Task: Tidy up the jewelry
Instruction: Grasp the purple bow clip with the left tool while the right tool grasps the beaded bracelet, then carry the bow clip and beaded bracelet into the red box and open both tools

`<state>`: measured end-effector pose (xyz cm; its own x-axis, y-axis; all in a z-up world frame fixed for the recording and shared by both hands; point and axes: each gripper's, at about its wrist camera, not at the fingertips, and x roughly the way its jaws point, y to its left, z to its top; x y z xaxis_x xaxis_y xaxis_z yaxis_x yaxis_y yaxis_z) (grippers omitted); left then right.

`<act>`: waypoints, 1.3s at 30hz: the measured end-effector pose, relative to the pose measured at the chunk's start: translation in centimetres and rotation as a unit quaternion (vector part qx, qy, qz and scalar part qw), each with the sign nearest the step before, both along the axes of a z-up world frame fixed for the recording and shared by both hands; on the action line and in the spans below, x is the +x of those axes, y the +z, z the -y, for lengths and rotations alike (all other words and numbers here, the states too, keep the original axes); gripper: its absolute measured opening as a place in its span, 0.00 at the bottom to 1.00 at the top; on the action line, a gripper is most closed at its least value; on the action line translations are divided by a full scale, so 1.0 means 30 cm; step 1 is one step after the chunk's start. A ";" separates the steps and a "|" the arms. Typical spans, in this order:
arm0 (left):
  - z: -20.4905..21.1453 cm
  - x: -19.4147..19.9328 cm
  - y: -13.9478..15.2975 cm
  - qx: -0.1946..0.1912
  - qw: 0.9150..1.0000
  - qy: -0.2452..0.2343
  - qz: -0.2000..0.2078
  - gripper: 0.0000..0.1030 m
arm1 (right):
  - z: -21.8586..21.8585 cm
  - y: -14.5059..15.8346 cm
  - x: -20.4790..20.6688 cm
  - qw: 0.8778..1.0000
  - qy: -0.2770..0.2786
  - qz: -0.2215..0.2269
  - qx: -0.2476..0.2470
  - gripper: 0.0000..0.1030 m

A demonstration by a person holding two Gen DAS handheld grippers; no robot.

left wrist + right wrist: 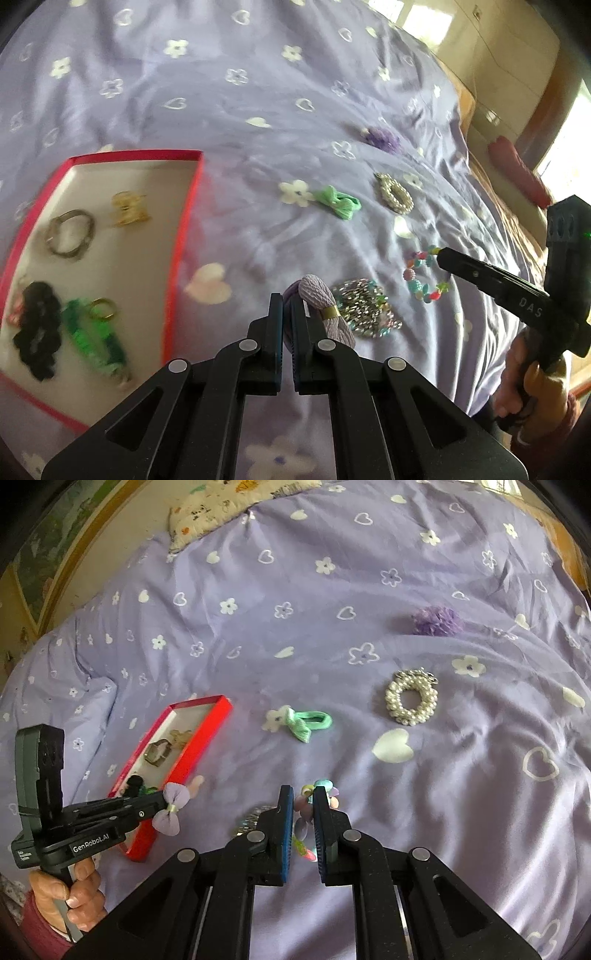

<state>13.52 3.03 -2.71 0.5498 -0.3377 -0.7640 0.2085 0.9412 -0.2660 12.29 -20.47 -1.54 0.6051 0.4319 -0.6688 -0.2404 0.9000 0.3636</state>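
Both grippers work over a lilac bedspread [369, 602] printed with white hearts and flowers. Left gripper [287, 301] has its fingers pinched narrow on a lilac bow hair tie [325, 314], which the right wrist view shows hanging from its tip beside the red tray [207, 734]. Right gripper [303, 794] sits low over the pastel bead bracelet [301, 827], its fingers a little apart with beads between them; whether the pads actually press the beads is hard to tell.

Inside the tray [186, 221] lie a grey bangle [70, 232], a gold clip [127, 208], a black scrunchie [38, 328] and a green braided piece [92, 336]. Out on the bedspread are a mint hair tie [308, 722], a pearl scrunchie [410, 701], a purple pompom [436, 620] and a silvery beaded bundle [364, 306].
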 end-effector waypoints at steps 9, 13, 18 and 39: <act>-0.136 -0.081 0.036 -0.018 0.999 0.040 0.012 0.03 | -0.107 0.045 -0.040 0.999 0.030 0.010 0.006 0.10; -0.196 -0.111 0.041 -0.022 0.998 0.057 0.013 0.03 | -0.164 0.055 -0.053 0.999 0.048 0.012 0.006 0.10; -0.279 -0.144 0.046 -0.026 0.996 0.082 0.015 0.03 | -0.250 0.057 -0.061 0.997 0.073 0.010 0.012 0.10; -0.528 -0.187 0.018 -0.026 0.987 0.157 0.008 0.03 | -0.584 0.047 -0.037 0.985 0.167 -0.007 0.040 0.10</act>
